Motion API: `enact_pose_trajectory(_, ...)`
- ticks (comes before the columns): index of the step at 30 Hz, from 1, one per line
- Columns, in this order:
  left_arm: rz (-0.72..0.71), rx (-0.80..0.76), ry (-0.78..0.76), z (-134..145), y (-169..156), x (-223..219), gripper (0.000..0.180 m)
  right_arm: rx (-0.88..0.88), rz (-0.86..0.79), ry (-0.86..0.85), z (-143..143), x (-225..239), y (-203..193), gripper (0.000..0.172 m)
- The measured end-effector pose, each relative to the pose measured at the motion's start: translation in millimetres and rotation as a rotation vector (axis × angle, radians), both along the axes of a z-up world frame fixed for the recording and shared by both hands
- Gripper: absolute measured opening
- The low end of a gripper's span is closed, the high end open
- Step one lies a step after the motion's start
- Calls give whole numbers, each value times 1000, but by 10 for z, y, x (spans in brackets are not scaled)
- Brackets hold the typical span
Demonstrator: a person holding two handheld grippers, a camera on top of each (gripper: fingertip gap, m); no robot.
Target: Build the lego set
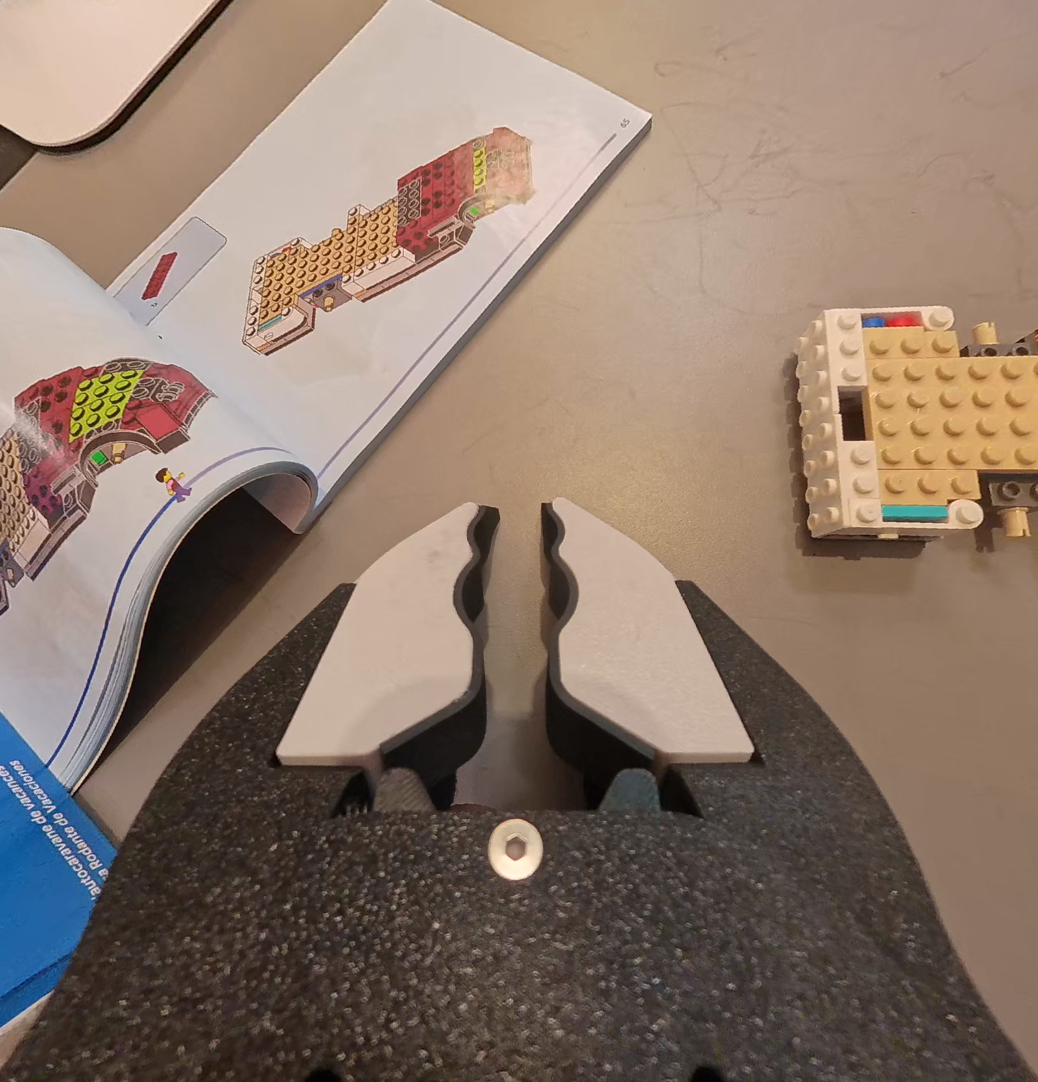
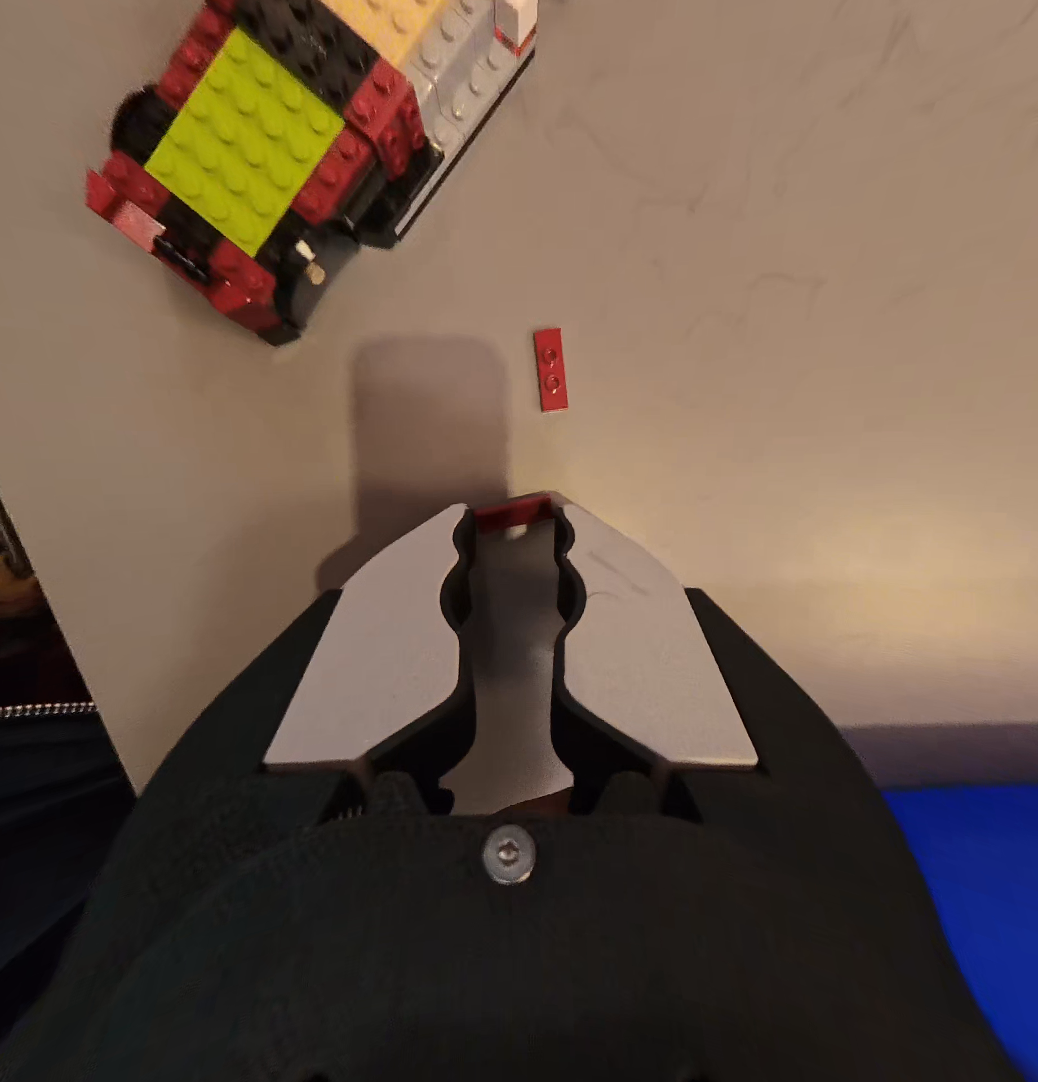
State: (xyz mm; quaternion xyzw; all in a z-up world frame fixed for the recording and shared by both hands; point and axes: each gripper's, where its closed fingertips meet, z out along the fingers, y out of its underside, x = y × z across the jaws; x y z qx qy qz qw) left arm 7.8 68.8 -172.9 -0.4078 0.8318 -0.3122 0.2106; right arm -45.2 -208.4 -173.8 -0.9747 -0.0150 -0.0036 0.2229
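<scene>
An open, glossy paper instruction booklet (image 1: pixel 341 246) lies left on the scuffed grey-brown counter (image 1: pixel 739 175). The left claw (image 1: pixel 519 512) hovers released, empty, over bare counter. The right claw (image 2: pixel 514 518) is clenched across a small dark-red plastic brick plate (image 2: pixel 514 514): light, rigid, probably slippery, gripped by its ends.

Between your right fingers (image 2: pixel 616 585), matt grey, sits a glossy red plastic plate (image 2: pixel 512 514). Left of your left fingers (image 1: pixel 411 615) lies a glossy paper booklet (image 1: pixel 329 234); the table (image 1: pixel 739 175) is matt, scuffed.
</scene>
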Motion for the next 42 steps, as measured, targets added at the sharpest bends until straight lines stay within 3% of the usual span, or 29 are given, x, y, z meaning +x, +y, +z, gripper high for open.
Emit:
enact_pose_trajectory(4,1,-3,3,-2,1,0,18,11,24,-12,165,30,-113,35)
enact_pose_trajectory(8,1,-5,6,-4,1,1,18,49,70,21,638,128,-405,37)
enact_pose_trajectory(12,0,-7,8,-4,0,1,18,58,-101,-113,1025,1062,-872,35)
enact_pose_trajectory(16,1,-8,9,-6,0,0,18,-138,-380,-188,742,2293,-1455,34)
enact_pose_trajectory(20,4,-4,3,-2,5,3,18,-270,-438,-71,291,2737,-1592,35)
enact_pose_trajectory(25,6,-13,14,-7,6,5,19,-339,-395,-3,33,2850,-1590,36)
enact_pose_trajectory(30,1,-26,28,-14,1,1,18,-324,-386,33,23,2878,-1577,37)
enact_pose_trajectory(34,0,-23,26,-14,0,-1,18,-313,-349,44,17,2814,-1552,26)
enact_pose_trajectory(38,0,-14,16,-9,-1,-1,18,-313,-304,-33,24,2757,-1566,8)
enact_pose_trajectory(42,-1,-12,13,-8,-1,-1,18,-259,-240,-151,157,2643,-1519,5)
